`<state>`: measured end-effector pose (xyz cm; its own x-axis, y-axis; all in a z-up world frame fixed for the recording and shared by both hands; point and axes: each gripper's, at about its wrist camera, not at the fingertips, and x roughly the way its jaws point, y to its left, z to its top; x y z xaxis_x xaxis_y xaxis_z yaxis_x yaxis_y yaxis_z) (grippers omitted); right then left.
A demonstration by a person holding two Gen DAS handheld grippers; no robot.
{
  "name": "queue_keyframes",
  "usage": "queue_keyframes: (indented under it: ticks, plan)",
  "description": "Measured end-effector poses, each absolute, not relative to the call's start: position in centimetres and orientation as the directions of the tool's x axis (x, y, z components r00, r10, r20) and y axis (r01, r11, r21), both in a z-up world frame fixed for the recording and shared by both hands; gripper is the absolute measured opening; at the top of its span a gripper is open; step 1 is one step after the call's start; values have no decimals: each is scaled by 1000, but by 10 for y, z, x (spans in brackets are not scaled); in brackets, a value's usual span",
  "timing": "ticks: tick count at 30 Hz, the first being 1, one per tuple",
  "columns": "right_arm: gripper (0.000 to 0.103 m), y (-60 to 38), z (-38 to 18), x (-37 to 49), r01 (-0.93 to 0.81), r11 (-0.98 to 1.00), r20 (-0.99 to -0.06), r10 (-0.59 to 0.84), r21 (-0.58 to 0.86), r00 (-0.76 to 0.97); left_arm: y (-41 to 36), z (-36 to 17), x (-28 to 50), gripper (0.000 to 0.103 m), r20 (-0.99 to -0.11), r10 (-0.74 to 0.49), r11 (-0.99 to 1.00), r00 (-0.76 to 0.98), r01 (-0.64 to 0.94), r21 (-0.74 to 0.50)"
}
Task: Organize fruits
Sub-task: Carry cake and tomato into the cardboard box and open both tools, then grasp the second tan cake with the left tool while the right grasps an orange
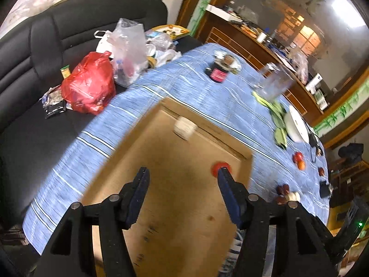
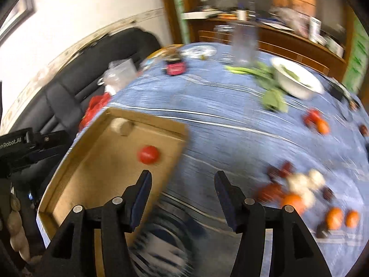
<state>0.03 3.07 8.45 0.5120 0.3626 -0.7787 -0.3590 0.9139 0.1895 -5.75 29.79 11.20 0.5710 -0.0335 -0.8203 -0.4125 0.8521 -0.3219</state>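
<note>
Both grippers, left [image 1: 182,173] and right [image 2: 183,176], hang half open over my cardboard tray [image 2: 69,161] with nothing between the jaws. One red tomato [image 2: 148,154] and a pale round item [image 2: 122,125] lie inside; I judge most work remains, with oranges [image 2: 342,218], garlic [image 2: 304,182] and dark fruits [image 2: 280,169] scattered right. Blue tablecloth [image 2: 230,127] between tray wall and pile is bare, giving me room.

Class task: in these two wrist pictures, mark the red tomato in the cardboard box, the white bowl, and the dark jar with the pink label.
red tomato [image 2: 148,154], right wrist view, middle of its skin.
white bowl [image 2: 297,78], right wrist view, on its rim.
dark jar [image 1: 218,73], left wrist view, on its pink label.
</note>
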Motion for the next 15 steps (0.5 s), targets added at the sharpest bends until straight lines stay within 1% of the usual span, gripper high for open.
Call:
queue_keyframes:
  ticks: [2,5,9,11,15]
  plan:
    - [61,-19,85,-7,-273,941,-779,322,200,538,281,111,-56,61,-823,-37,860,566,-402,-315]
    - [63,-83,79,-16,-157,969,-791,248,193,559,244,106,-48,61,-836,-78,878,543,-359,-316]
    - [63,-160,64,-28,10,977,-822,175,214,541,186,101,-36,61,-840,-145,916,523,-251,-314]
    - [63,-186,57,-37,62,975,-831,147,212,537,162,98,-30,61,-844,-167,930,510,-204,-307]
    - [63,-207,54,-46,86,973,-834,136,214,536,121,87,-22,61,-855,-203,948,477,-123,-293]
